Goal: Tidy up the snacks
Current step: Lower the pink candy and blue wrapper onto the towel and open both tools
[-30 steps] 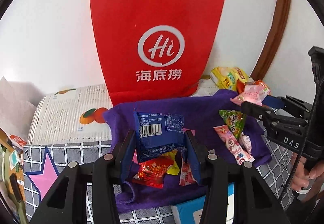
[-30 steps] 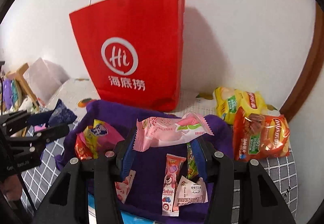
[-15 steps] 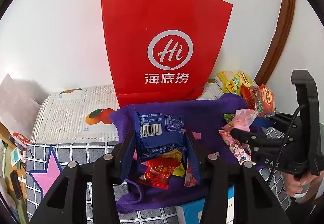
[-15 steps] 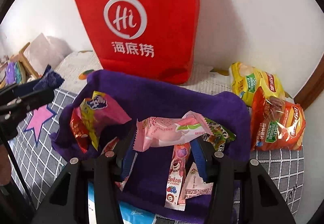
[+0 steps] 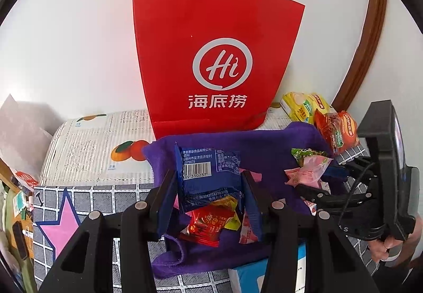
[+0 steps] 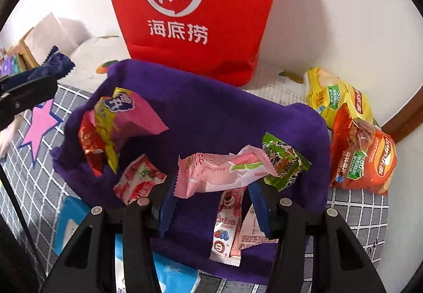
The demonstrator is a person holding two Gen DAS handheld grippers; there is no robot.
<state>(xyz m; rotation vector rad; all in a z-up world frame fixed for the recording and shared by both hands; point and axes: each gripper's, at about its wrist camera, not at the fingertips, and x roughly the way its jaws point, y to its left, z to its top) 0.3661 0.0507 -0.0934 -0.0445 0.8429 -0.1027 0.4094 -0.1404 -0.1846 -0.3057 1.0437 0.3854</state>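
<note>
My left gripper (image 5: pixel 208 181) is shut on a dark blue snack packet (image 5: pixel 208 176), held upright over the left part of a purple cloth (image 5: pixel 264 142). My right gripper (image 6: pixel 211 187) is shut on a pink snack packet (image 6: pixel 222 171), low over the same purple cloth (image 6: pixel 211 118). Several small snacks lie on the cloth: a pink and yellow pack (image 6: pixel 124 113), a green packet (image 6: pixel 285 158), a bear-print stick (image 6: pixel 227 216), a red foil candy (image 5: pixel 208 224). From the left wrist view the right gripper (image 5: pixel 312 181) sits at the cloth's right side with the pink packet (image 5: pixel 309 171).
A tall red paper bag (image 5: pixel 211 60) stands against the white wall behind the cloth. Yellow chips (image 6: pixel 335 97) and red chips (image 6: pixel 362 158) lie at the right. A blue and white box (image 6: pixel 169 271) sits under the cloth's near edge. A person's hand (image 5: pixel 388 245) holds the right gripper.
The right gripper has sunk toward the cloth and tilted downward, carrying the pink packet. The left gripper has kept still with the blue packet.
</note>
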